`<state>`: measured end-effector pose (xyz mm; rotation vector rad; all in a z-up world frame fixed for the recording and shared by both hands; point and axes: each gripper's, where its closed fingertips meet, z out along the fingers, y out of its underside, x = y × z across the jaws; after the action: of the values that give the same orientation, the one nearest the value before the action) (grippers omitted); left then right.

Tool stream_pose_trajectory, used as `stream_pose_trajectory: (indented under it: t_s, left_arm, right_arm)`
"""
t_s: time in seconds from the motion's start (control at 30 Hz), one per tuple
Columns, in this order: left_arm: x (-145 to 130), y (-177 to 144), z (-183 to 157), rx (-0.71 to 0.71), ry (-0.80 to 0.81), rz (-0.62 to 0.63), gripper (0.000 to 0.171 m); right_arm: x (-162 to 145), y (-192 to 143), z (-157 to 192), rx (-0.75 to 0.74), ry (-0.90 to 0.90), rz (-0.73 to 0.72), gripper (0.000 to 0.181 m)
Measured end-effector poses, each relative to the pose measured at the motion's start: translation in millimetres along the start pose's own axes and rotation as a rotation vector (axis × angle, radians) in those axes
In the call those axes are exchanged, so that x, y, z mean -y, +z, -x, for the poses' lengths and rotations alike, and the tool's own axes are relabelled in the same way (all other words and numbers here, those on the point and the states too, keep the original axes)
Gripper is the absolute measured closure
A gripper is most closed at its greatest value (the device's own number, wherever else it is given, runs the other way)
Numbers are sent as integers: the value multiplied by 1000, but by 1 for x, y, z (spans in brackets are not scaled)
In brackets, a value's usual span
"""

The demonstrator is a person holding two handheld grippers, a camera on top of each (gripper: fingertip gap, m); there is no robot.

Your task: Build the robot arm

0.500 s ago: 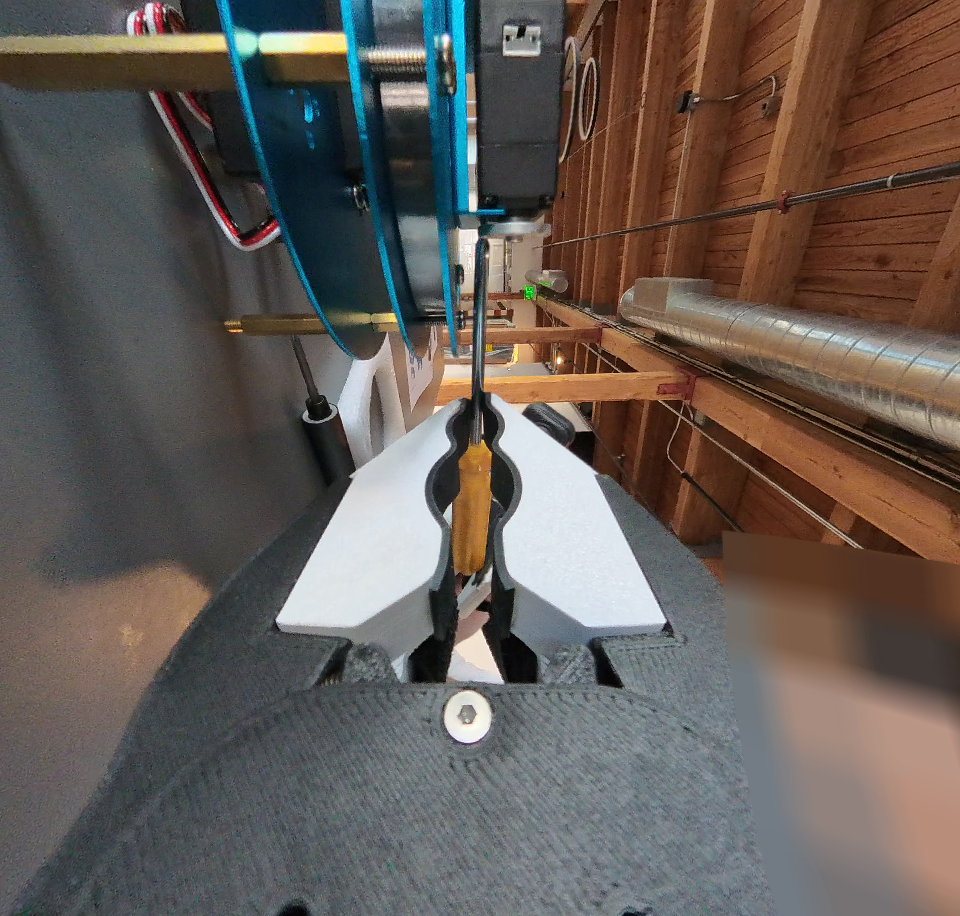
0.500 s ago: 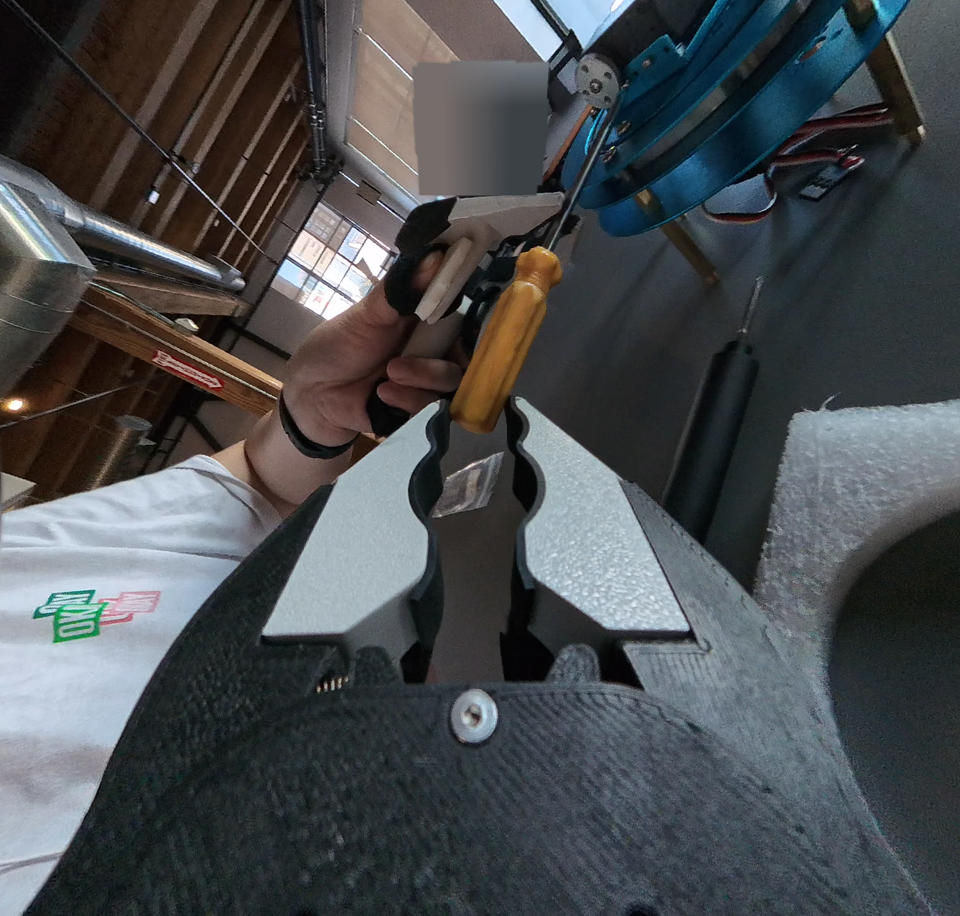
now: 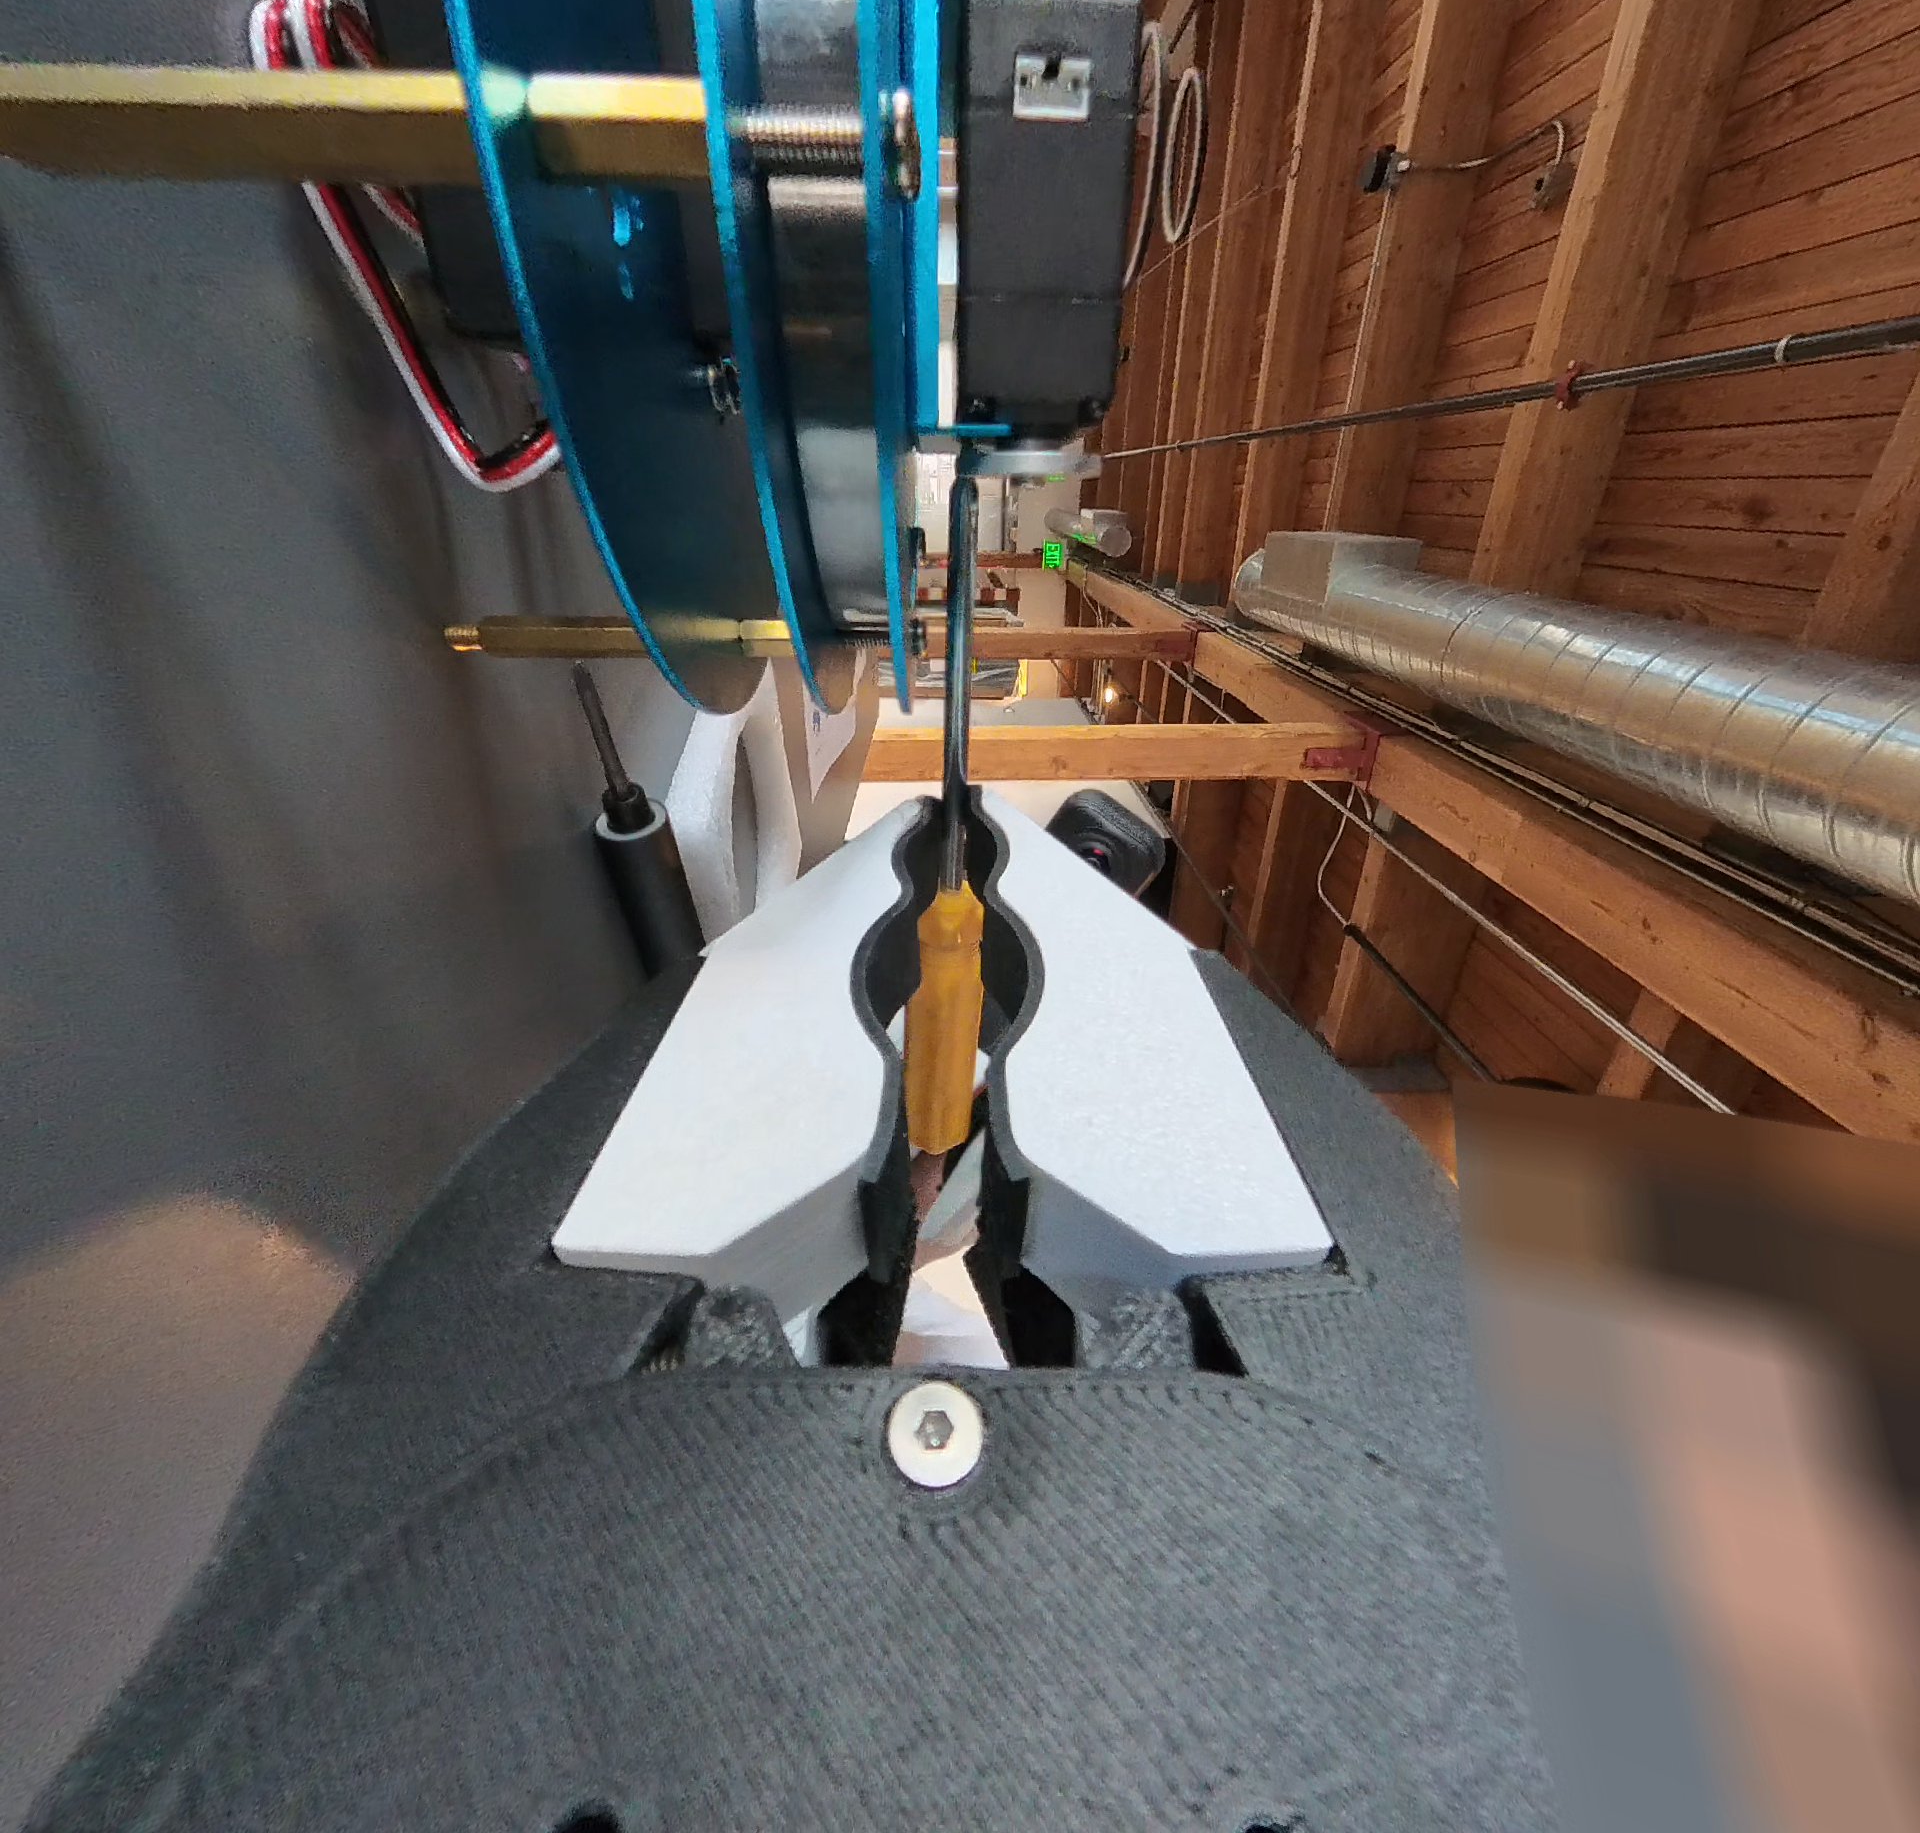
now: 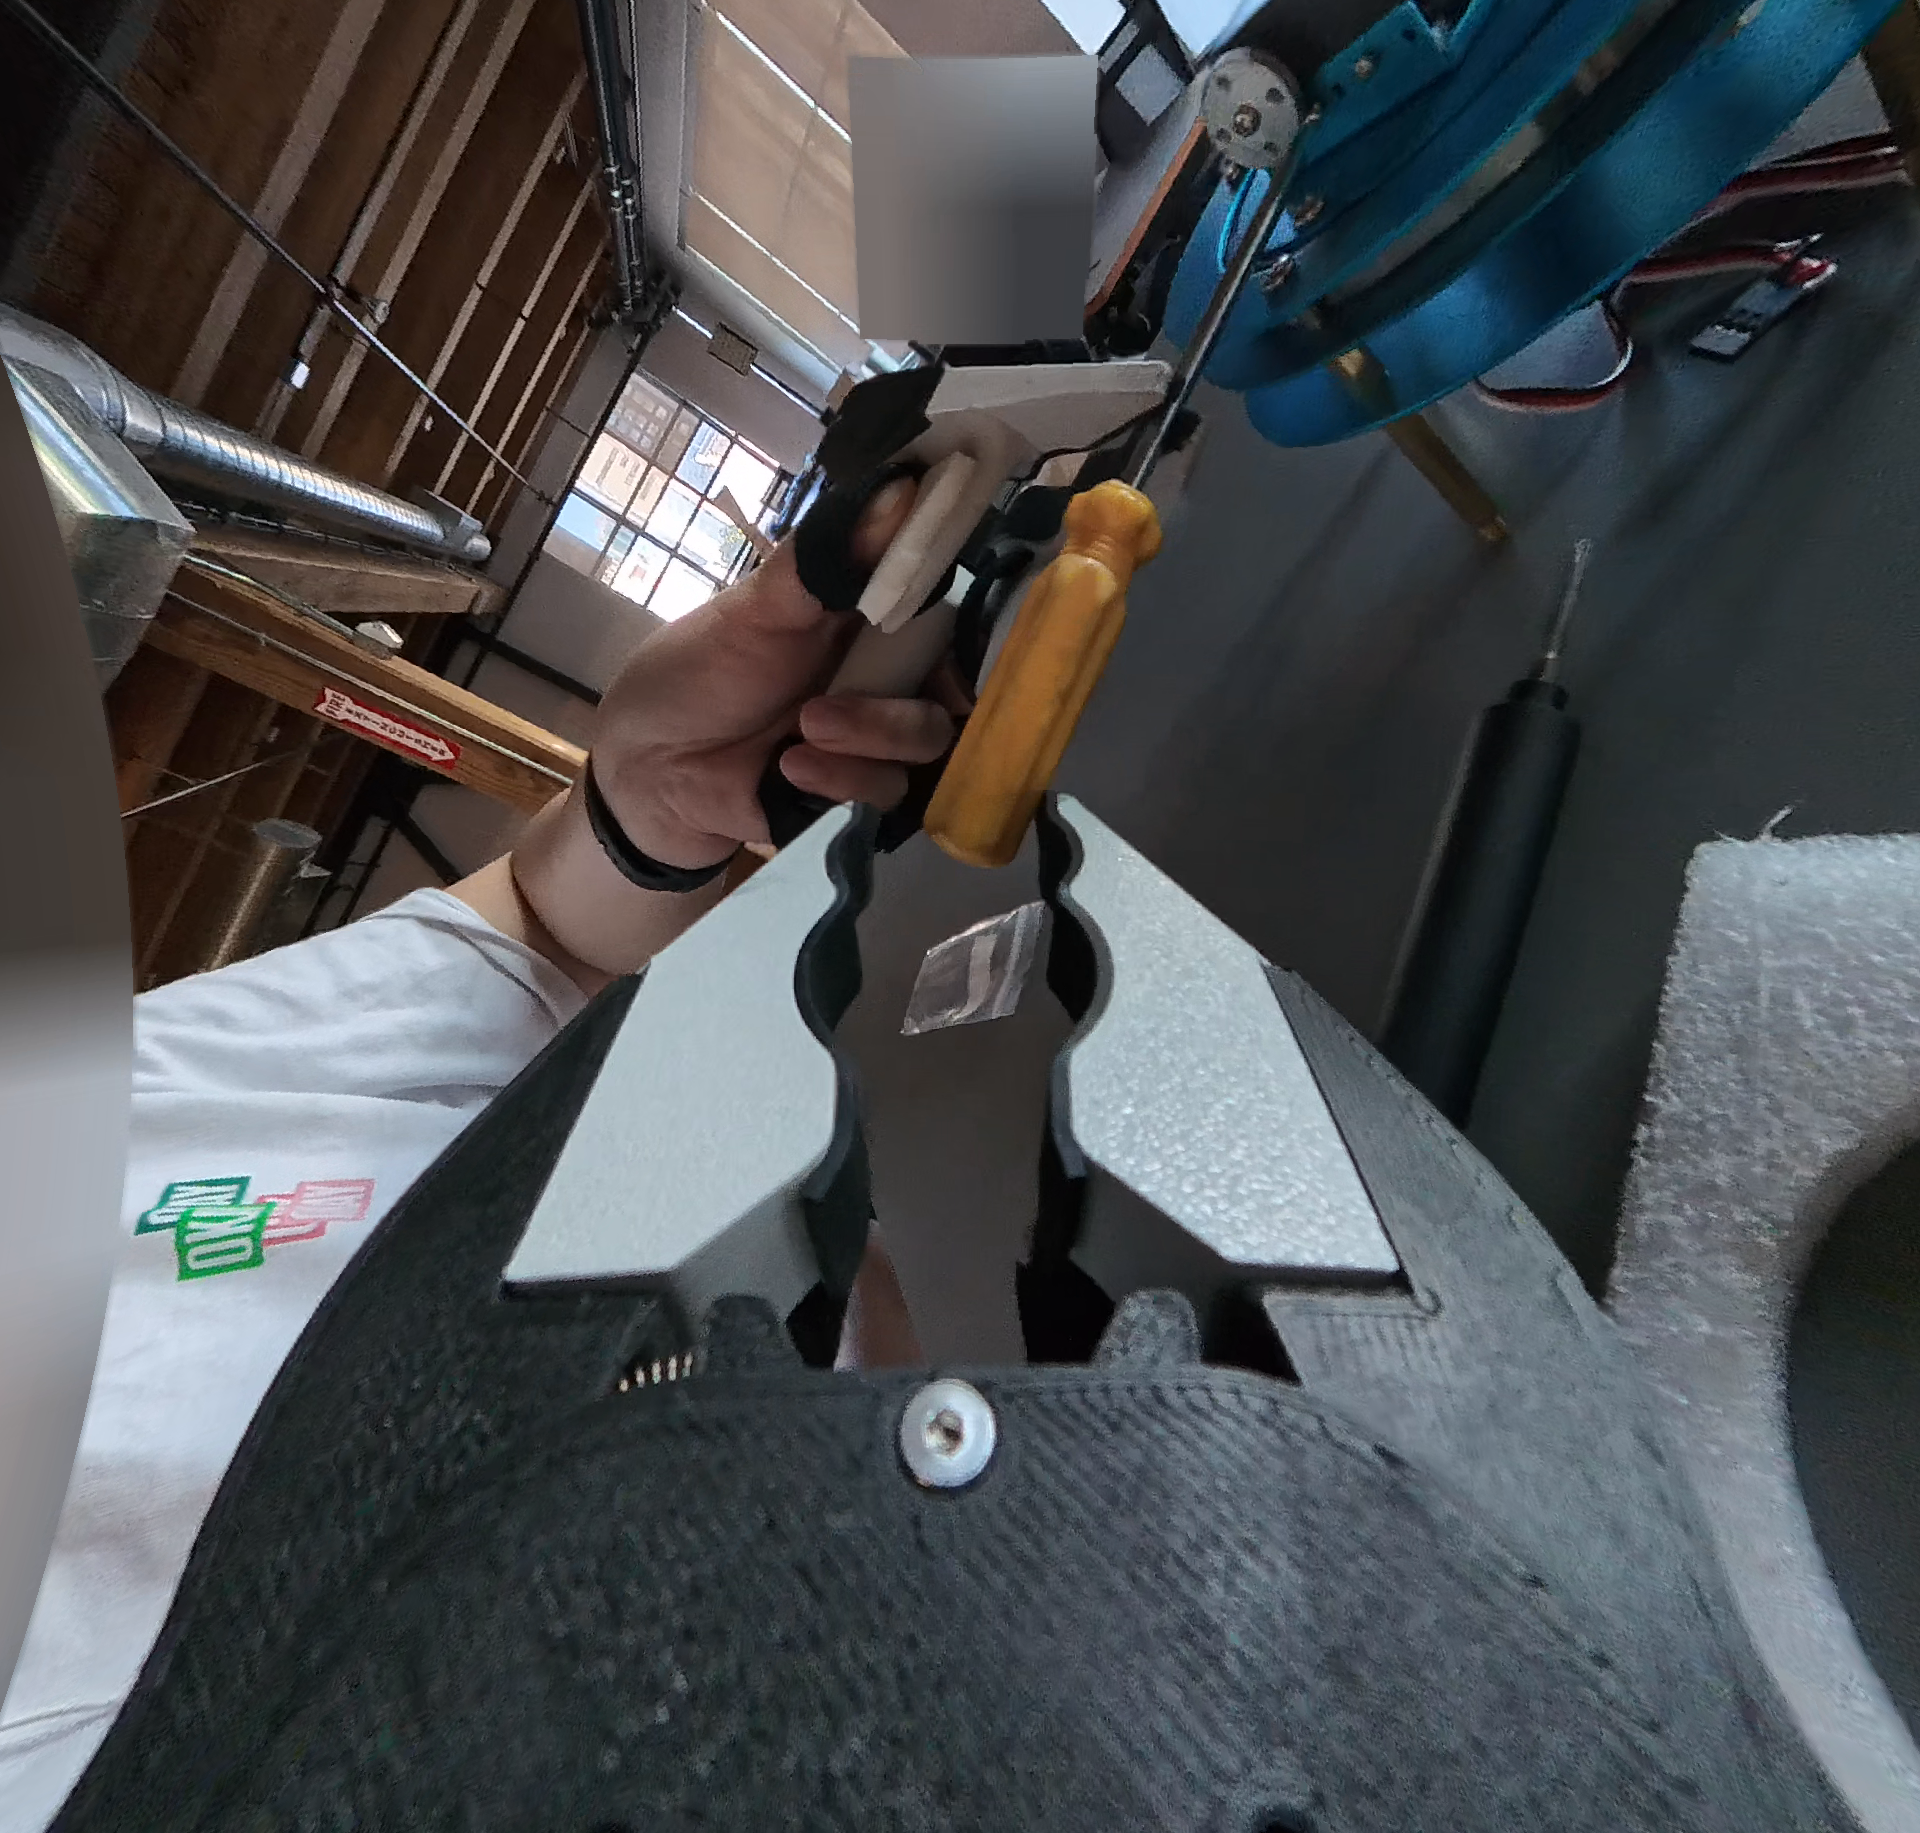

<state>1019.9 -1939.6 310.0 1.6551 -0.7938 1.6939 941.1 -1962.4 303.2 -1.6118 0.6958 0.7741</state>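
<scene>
The left tongs (image 3: 945,848) pinch the yellow-handled screwdriver (image 3: 943,1025) by its handle, shaft running toward twelve o'clock to the silver hub (image 3: 1023,458) on the blue disc assembly (image 3: 623,349). Its rigid, smooth handle looks light, likely slippery. The right tongs (image 4: 951,848) are spread, empty, just beside the handle's butt.

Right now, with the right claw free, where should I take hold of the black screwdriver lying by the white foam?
Grip the black screwdriver around its thick round handle, mid-length; the thin shaft would likely slip. Bring the open right claw in from the bare mat side, since the white foam crowds the other side.
</scene>
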Motion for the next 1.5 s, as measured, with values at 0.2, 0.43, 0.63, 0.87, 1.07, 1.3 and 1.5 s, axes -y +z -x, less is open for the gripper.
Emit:
stream_pose_trajectory:
  t_s: [0.2,0.43,0.63,0.87,1.07,1.3,1.5]
  left_arm:
    - [0,-3,-1,3,-5,27,169]
    - [1,-5,0,-1,-2,52,169]
    - [0,-4,0,4,-1,67,169]
    - [0,-3,3,21,5,76,169]
    - [-1,-2,4,15,-2,75,169]
    - [2,-5,0,-1,-8,58,169]
    - [2,-5,1,8,-8,55,169]
  right_arm:
    - [-1,5,3,46,92,-22,155]
    - [-5,9,0,48,174,-22,163]
    - [-7,6,0,73,216,21,163]
    - [2,0,-7,-65,95,138,146]
    - [-4,8,-9,-59,202,275,147]
    - [-3,17,-2,79,398,224,163]
    - [-1,16,-1,227,581,170,164]
